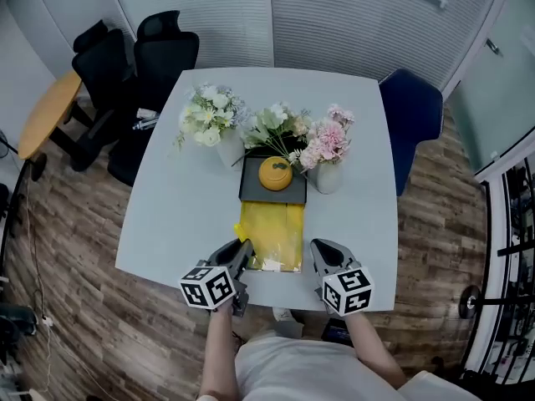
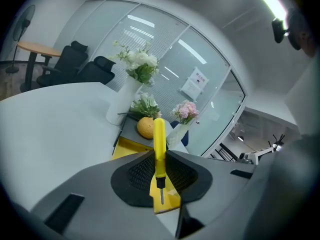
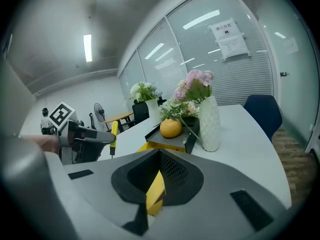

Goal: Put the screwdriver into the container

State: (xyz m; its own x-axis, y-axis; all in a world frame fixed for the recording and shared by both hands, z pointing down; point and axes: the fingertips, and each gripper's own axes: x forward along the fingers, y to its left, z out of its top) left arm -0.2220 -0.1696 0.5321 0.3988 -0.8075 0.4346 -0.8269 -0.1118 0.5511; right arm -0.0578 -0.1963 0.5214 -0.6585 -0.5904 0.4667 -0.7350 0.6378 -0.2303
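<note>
Left gripper [image 1: 241, 256] clamps yellow screwdriver [image 2: 159, 139] upright, tip down, above yellow container [image 1: 269, 232]; right gripper [image 3: 156, 184] seems pinched on its wall: centre shaft over opening, lower, then release.

I read no legible text: the paper notice [image 3: 228, 36] on the glass partition [image 3: 260, 64] carries unresolvable print.
</note>
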